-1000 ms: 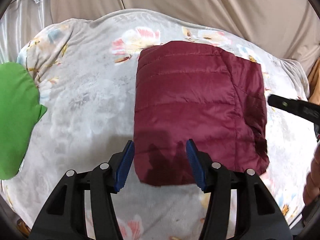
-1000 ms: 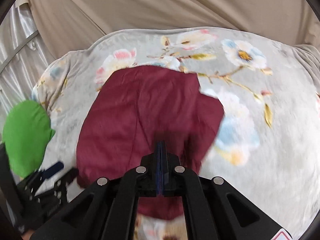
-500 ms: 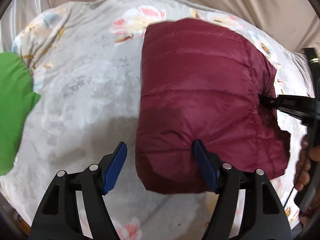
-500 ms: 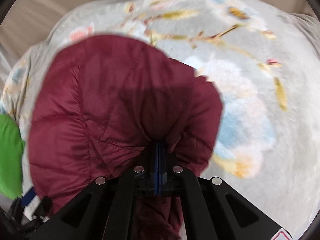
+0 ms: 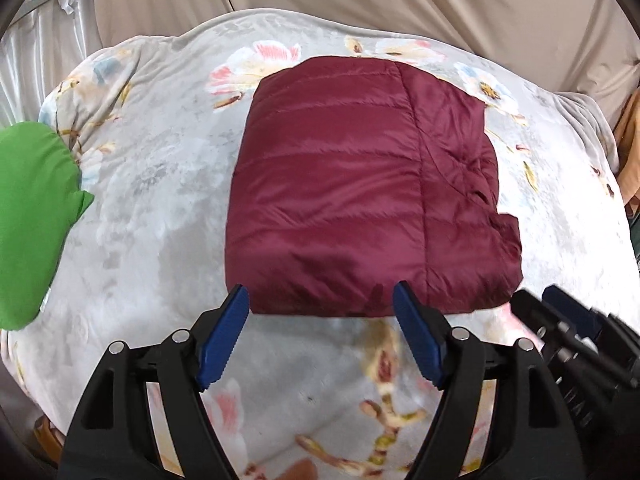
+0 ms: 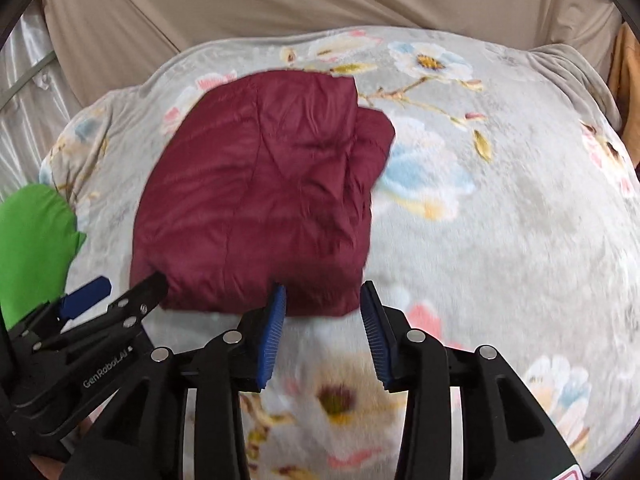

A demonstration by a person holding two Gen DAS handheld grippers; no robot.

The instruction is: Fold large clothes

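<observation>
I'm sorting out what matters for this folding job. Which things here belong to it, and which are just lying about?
Part of the job:
maroon puffer jacket, folded
left gripper, open
right gripper, jaws just opened, nothing between them

Just lying about:
green cloth
floral blanket underneath

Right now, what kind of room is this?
Probably a bedroom: a floral blanket covers a wide soft surface, likely a bed, with a folded maroon jacket on it and beige drapes behind.
</observation>
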